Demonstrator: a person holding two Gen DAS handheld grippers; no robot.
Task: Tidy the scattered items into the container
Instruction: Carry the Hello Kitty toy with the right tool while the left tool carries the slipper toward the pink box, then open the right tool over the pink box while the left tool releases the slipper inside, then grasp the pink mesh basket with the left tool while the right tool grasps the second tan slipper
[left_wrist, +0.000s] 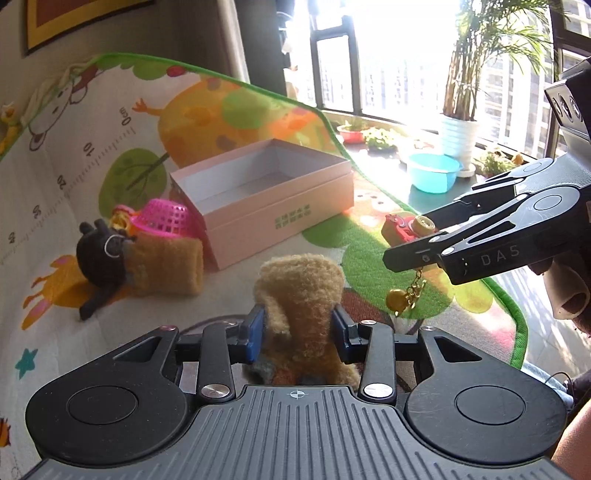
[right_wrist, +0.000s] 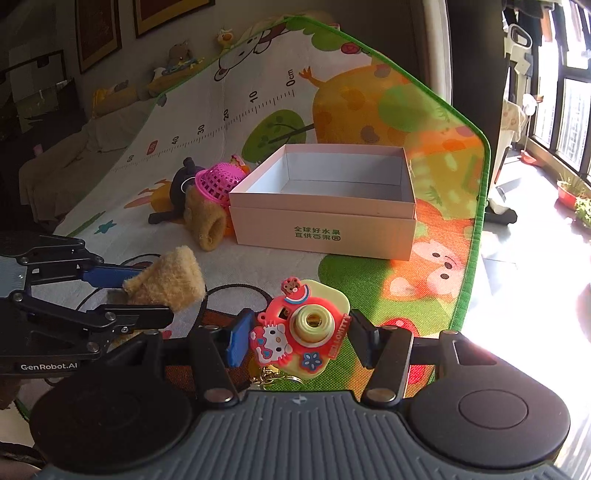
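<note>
The left claw (left_wrist: 299, 334) is held low over the mat (left_wrist: 92, 155), pointing toward the box (left_wrist: 266, 206), its blue pads (left_wrist: 255, 338) clamped on either side of a tan plush (left_wrist: 301, 295) that stands up between them. The right claw (right_wrist: 301, 338) sits level beside it, also aimed at the box, with a toy camera (right_wrist: 301, 326) between its fingers; the blue pad (right_wrist: 238, 339) touches the toy's left edge, but the other side is poorly seen, so the grip looks closed on it rather than certain. A gold chain (left_wrist: 404, 295) with a bell hangs under the camera. A hand (left_wrist: 569, 291) shows behind the right claw.

One box, open and pink, lies on the mat ahead of both claws, well apart from them. Left of it, touching its wall, lies a heap: one pink basket (left_wrist: 164, 216), one black plush (left_wrist: 105, 254), one more tan plush (left_wrist: 166, 267). That makes two tan plushes and one camera.
</note>
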